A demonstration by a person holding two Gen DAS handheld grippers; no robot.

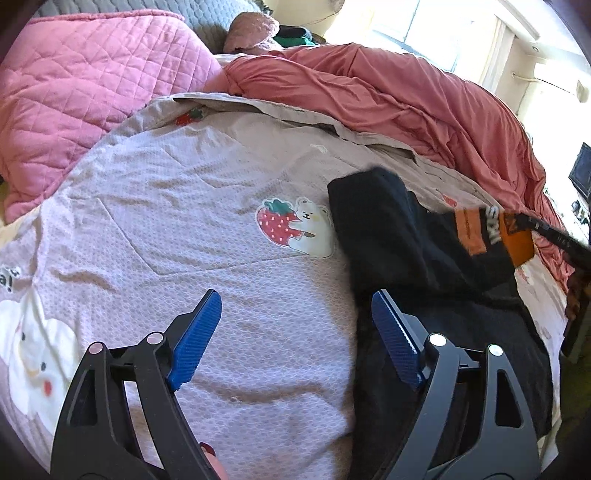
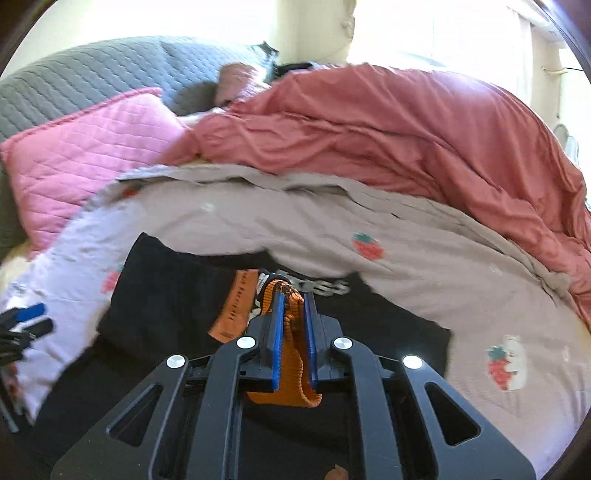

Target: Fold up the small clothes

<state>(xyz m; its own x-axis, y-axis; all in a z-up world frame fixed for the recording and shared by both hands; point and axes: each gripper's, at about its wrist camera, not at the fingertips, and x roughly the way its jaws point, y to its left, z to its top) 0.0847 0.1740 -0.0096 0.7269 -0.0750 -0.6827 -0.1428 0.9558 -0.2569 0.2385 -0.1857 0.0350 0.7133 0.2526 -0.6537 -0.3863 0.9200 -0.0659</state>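
A small black garment (image 1: 417,258) with orange trim and white lettering lies on a lilac bedspread (image 1: 207,206) printed with strawberries and bears. My left gripper (image 1: 295,314) is open and empty, hovering over the bedspread just left of the garment's edge. My right gripper (image 2: 293,299) is shut on the garment's orange ribbed cuff (image 2: 293,354) and holds it above the black cloth (image 2: 166,295). The right gripper also shows at the right edge of the left wrist view (image 1: 561,240). The left gripper shows at the left edge of the right wrist view (image 2: 26,321).
A pink quilted pillow (image 1: 85,96) lies at the back left. A bunched salmon duvet (image 1: 406,103) runs along the back and right. A grey quilted headboard (image 2: 92,81) stands behind. A bright window (image 1: 436,26) is beyond the bed.
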